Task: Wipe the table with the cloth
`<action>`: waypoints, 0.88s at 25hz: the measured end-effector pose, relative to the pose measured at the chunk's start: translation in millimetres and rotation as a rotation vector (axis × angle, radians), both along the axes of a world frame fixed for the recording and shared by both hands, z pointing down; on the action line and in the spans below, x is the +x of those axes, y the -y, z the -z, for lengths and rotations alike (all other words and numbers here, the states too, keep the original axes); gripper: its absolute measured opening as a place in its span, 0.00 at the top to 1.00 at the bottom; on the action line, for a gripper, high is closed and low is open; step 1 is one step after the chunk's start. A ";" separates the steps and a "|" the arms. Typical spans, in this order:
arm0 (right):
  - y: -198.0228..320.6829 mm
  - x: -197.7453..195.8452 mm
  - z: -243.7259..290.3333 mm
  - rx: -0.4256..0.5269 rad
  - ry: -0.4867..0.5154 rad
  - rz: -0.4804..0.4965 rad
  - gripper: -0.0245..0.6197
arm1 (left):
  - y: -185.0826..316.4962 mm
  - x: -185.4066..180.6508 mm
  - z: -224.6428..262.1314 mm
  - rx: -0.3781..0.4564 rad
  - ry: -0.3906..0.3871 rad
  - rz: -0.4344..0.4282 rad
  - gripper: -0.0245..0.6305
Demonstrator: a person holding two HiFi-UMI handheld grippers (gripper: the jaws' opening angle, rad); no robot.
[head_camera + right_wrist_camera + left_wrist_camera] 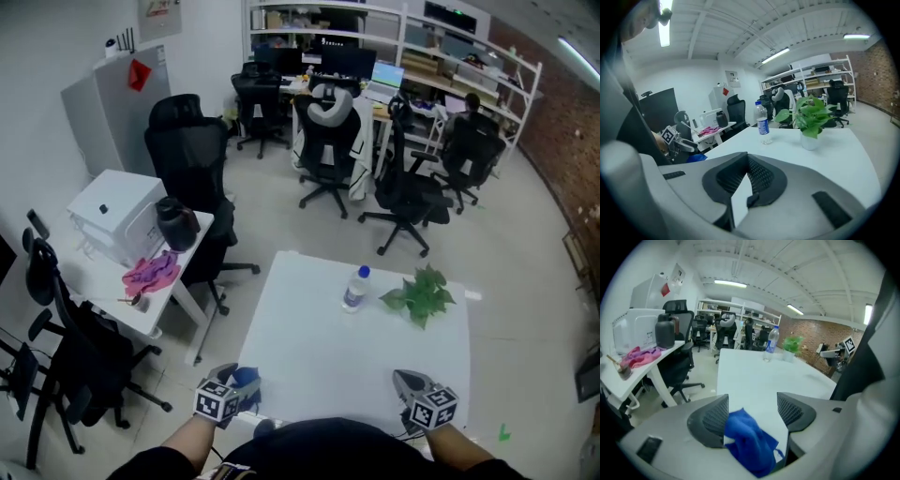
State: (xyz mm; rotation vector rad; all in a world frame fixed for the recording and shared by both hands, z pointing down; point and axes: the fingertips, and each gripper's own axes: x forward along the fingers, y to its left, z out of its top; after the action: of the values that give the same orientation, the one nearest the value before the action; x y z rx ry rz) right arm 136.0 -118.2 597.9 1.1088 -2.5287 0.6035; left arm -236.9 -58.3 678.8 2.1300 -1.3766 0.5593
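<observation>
We see the white table (319, 347) stretching ahead of both claws, the potted plant (811, 115) and water bottle (762, 124) well beyond them, our left claw (751, 398) spread wide around the loose blue cloth (750, 444), and our right claw (746, 161) closed, empty.

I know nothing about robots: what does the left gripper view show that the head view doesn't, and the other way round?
Only the left gripper view: the left gripper seen close up, its jaws wide apart, with the blue cloth bunched between them against one pad, not pinched.

Only the head view: the person's forearms, the left gripper's marker cube from above, and the whole outline of the white table.

Both: the blue cloth, the table, the water bottle, the potted plant, the pink cloth on the side desk, and office chairs.
</observation>
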 end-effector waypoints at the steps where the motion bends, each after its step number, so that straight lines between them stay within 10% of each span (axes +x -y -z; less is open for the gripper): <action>1: -0.2 7.2 1.2 0.003 0.006 -0.017 0.94 | 9.3 8.1 14.4 0.037 -0.019 -0.017 0.47; 10: 8.4 61.3 9.4 0.042 0.023 -0.101 0.95 | 92.7 181.1 86.0 0.230 -0.241 -0.286 0.71; 14: 18.9 67.6 17.9 0.067 0.033 -0.096 0.95 | 100.7 251.5 94.4 0.266 -0.307 -0.389 0.96; 22: 25.3 75.0 5.4 0.034 0.043 -0.123 0.95 | 104.5 308.7 69.3 0.193 -0.269 -0.431 0.96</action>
State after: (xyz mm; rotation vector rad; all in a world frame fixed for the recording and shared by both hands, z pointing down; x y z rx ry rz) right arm 210.9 -143.5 592.5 1.2841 -2.5301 0.6243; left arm 71.8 -162.8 609.5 2.5696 -0.8564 0.2879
